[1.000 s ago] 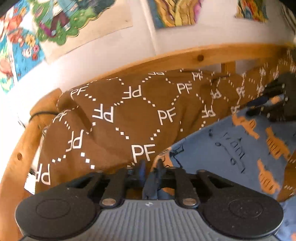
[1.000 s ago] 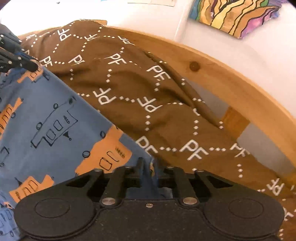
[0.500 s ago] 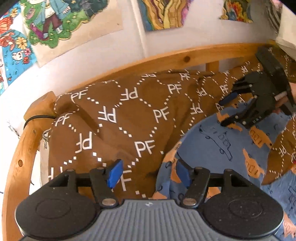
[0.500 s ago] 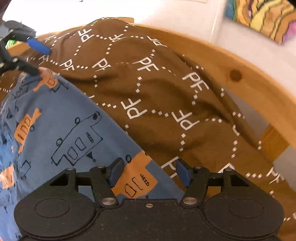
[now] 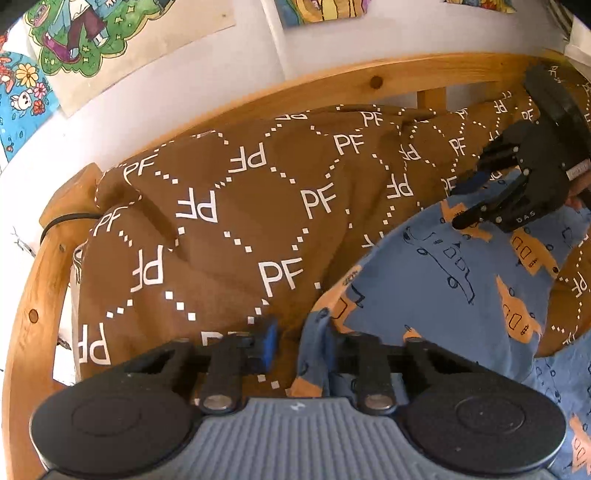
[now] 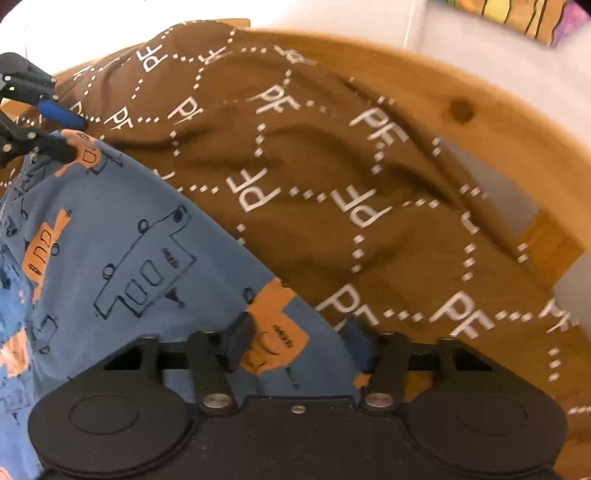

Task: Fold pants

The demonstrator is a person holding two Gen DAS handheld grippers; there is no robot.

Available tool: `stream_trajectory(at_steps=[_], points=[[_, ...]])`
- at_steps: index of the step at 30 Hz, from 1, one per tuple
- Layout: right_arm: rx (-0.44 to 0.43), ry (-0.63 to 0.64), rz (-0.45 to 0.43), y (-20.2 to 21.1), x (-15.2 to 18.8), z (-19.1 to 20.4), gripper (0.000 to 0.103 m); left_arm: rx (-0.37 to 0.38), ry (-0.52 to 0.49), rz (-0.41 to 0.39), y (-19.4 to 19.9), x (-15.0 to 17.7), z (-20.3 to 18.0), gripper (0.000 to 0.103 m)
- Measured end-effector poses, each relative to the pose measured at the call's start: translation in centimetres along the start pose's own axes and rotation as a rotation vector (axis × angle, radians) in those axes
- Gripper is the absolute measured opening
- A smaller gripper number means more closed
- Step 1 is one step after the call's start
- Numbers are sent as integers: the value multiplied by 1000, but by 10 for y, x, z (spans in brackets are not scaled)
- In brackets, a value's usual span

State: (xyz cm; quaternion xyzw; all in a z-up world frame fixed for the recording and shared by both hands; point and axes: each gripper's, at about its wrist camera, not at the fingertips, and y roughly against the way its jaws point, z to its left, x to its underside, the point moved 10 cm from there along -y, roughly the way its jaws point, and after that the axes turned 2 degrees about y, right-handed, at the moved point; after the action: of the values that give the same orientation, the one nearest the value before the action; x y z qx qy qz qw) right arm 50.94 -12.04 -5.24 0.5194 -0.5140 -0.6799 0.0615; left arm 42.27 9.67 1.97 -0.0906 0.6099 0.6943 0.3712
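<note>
The blue pants (image 5: 436, 295) with orange and outlined vehicle prints lie on a brown blanket (image 5: 240, 221) printed with white "PF". They also show in the right wrist view (image 6: 110, 240). My left gripper (image 5: 299, 343) is open over the pants' left corner, a fold of cloth lying against its right finger. My right gripper (image 6: 299, 336) is open above the pants' right corner. The right gripper also shows in the left wrist view (image 5: 469, 203), open over the pants' far edge. The left gripper shows in the right wrist view (image 6: 70, 136), open.
A curved wooden bed rail (image 5: 332, 88) runs behind the blanket, with a white wall and colourful drawings (image 5: 92, 33) above it. The rail also shows in the right wrist view (image 6: 480, 122). A wooden post (image 5: 29, 314) stands at the left.
Both grippers were shut on the pants' corners a second ago. Both have opened and let go, and the pants now lie on the blanket.
</note>
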Motion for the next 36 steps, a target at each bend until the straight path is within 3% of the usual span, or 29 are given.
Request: stream_trajectory(at_steps=[2,4,8,12,16,21,25,29,36], points=[[-22,-12,-8,-1,-1,5,7,-6,-11,0,1,0,-3,6],[-15,-4,-20,2,-1,11,3,-31,-46,-16,6,1,-8,4],[49,-21,-110,28,-2,15,1,-79,-140,-55,18,8,-19,3],[99,-39,-213,60,3,21,1,-93,-136,-85,31,14,-20,3],[158,-20,-298,90,11,35,1,-76,-139,-155,52,18,-28,3],[229,25,-367,136,49,75,1,-21,-208,-235,82,42,-50,3],[268,70,-371,170,87,117,1,10,-319,-253,102,72,-77,2],[275,111,-350,194,121,175,0,36,-461,-218,109,117,-102,2],[256,164,-207,166,182,257,0,18,-575,-150,89,185,-128,2]])
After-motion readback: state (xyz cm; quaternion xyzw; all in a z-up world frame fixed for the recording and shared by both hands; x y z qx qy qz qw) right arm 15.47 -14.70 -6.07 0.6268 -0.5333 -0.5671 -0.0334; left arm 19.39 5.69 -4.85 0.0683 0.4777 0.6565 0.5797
